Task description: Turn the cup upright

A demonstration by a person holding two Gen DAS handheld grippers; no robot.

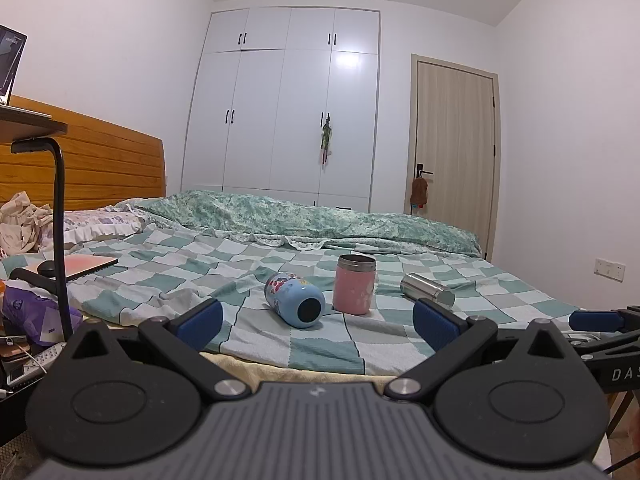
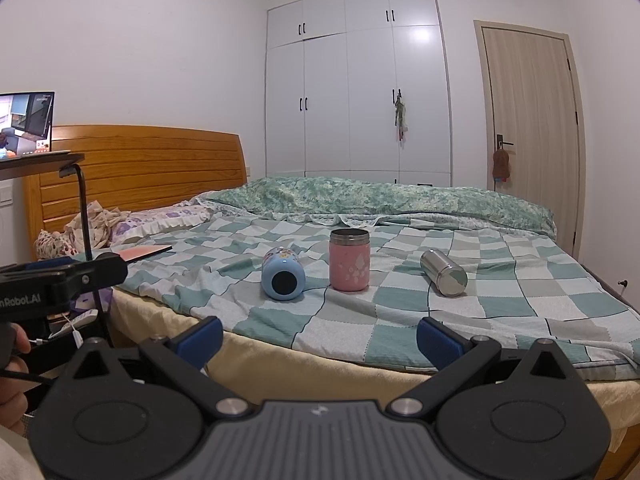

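Centrally on the checked bedspread (image 2: 400,300), a blue cartoon-print cup (image 2: 283,275) is seen lying on its side, its dark round base turned toward the cameras. Just beside it a pink cup (image 2: 349,260) stands upright with a steel rim, and a stainless steel cup (image 2: 443,272) lies on its side further right, apart from the pink one. Both claws are held back at the near edge of the bed: the left claw (image 1: 318,322) is spread wide and empty, and the right claw (image 2: 320,338) likewise. A green quilt (image 2: 380,198) is bunched behind the cups.
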